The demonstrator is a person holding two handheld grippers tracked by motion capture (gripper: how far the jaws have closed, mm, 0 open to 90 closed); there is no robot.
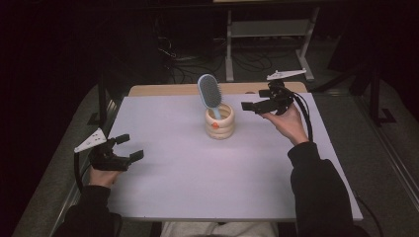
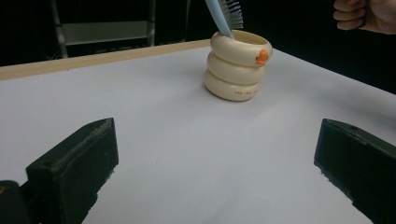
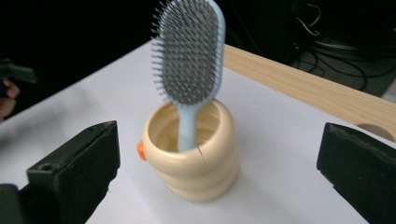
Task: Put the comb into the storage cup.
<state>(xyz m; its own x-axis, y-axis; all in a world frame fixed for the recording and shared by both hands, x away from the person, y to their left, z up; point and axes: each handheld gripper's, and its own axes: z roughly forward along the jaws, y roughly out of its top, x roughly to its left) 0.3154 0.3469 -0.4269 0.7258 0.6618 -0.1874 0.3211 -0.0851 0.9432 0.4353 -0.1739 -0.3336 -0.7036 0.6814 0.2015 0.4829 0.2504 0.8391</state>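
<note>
Jaws spread wide; hairbrush (image 3: 189, 70) stands in ringed holder (image 3: 196, 161).

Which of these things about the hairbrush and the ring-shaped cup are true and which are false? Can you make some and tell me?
1. The hairbrush stands handle-down inside the cup. True.
2. The right gripper is squeezing the brush handle. False: its jaws stand wide open and apart from the brush.
3. The cup looks like three cream rings stacked up, with a small orange bump on the top ring. True.
4. The cup has tipped over on the table. False: it stands upright.
5. The left gripper is open and holds nothing. True.
6. The brush is red. False: it is light blue with dark bristles.
</note>
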